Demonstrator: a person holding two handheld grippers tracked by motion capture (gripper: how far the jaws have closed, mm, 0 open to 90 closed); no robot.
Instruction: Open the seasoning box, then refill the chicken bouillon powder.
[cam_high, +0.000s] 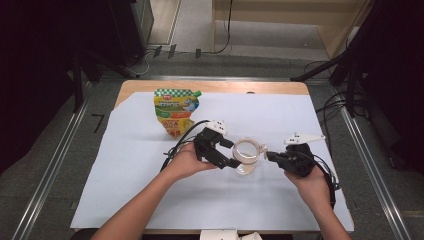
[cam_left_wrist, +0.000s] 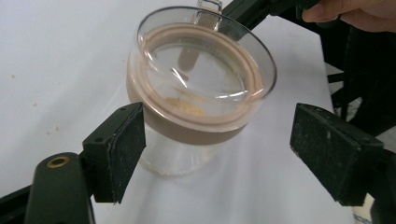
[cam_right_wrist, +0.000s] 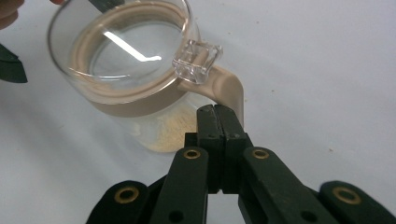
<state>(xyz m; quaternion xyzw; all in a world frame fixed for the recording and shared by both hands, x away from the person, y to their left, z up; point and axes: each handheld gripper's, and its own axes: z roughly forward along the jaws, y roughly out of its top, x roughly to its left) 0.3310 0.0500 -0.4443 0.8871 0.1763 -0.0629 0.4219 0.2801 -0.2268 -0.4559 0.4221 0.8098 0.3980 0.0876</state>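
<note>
Jaws of the right gripper (cam_right_wrist: 219, 119) are pressed flat together, pad against pad, just at the beige handle (cam_right_wrist: 229, 88) of a glass jar (cam_right_wrist: 135, 70). Whether a thin part of that handle is pinched between them cannot be told from the right gripper view; the jaw tips sit right against its lower end. In the high view the right gripper (cam_high: 272, 156) comes in from the jar's right side, level with its rim.

The left gripper (cam_left_wrist: 215, 149) is wide open, its two black pads (cam_left_wrist: 122, 149) standing apart on either side of the jar (cam_left_wrist: 201, 88), the near pad just beside the glass wall and the far pad clear of it. In the high view the left gripper (cam_high: 231, 153) reaches the jar (cam_high: 248, 155) from the left.

The jar stands upright on the white sheet (cam_high: 150, 190) near the middle of the table, its long axis vertical and its mouth facing up. A clear glass lid (cam_left_wrist: 205, 70) with a beige sealing ring sits in the mouth, and a clear clasp (cam_right_wrist: 197, 60) juts from the rim above the handle, pointing toward the right gripper. A thin layer of pale yellow powder (cam_right_wrist: 168, 133) lies on the jar's bottom.

A green and yellow spouted pouch (cam_high: 176, 111) stands farther back on the sheet, well apart from the jar and to its left
</note>
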